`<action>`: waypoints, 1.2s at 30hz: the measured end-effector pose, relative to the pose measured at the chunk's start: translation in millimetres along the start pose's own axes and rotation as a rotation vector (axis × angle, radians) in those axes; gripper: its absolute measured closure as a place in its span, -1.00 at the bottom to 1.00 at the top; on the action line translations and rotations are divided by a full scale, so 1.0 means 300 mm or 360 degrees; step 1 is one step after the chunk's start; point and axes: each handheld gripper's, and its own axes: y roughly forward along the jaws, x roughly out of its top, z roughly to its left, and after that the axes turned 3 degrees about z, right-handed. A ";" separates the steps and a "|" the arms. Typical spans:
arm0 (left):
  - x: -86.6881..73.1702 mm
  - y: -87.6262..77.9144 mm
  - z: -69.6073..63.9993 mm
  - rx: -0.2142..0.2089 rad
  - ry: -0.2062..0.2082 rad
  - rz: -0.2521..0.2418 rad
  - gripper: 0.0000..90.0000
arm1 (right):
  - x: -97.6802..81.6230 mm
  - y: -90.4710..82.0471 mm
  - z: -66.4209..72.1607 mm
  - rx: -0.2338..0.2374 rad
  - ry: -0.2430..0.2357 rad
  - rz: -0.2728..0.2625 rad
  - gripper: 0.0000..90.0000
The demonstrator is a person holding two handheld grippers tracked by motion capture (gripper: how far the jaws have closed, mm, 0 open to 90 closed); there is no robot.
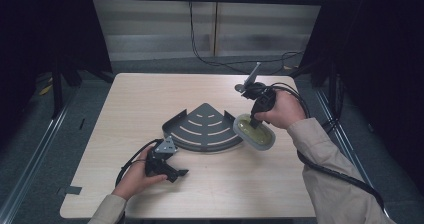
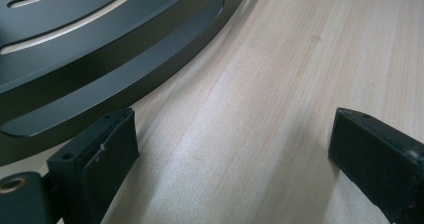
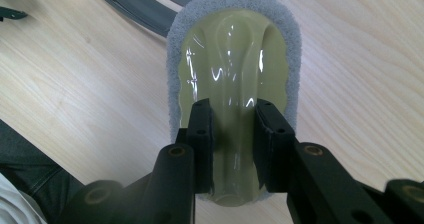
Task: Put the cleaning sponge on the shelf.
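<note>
A dark grey quarter-round slotted shelf (image 1: 202, 128) lies in the middle of the table. At its right edge is an oval scrub pad with a glossy yellow-green grip and grey sponge rim (image 1: 254, 131) (image 3: 232, 69). My right gripper (image 1: 256, 115) (image 3: 234, 119) is shut on the raised ridge of that grip, jaws on either side. My left gripper (image 1: 176, 174) (image 2: 232, 149) lies low on the table just in front of the shelf's curved rim (image 2: 100, 79). Its jaws are open with bare wood between them.
The light wooden table (image 1: 150, 94) has free room at the back and left. A small metal part (image 1: 248, 81) stands behind the right hand. Black cables (image 1: 220, 61) run across the floor behind the table. A dark frame surrounds the workspace.
</note>
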 end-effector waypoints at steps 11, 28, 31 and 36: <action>0.000 0.000 0.000 -0.0003 0.0003 0.0001 -0.89 | 0.050 0.000 0.002 -0.0009 0.0006 0.0005 0.60; 0.000 0.001 0.000 -0.0005 0.0004 -0.0001 -0.90 | 0.112 -0.024 -0.007 -0.0014 0.0033 -0.0026 0.60; 0.000 0.001 -0.001 -0.0005 0.0002 -0.0002 -0.90 | 0.121 -0.025 -0.005 -0.0019 0.0031 -0.0024 0.60; 0.000 0.001 0.000 -0.0005 0.0003 -0.0002 -0.90 | 0.132 -0.025 -0.003 -0.0013 0.0034 -0.0033 0.60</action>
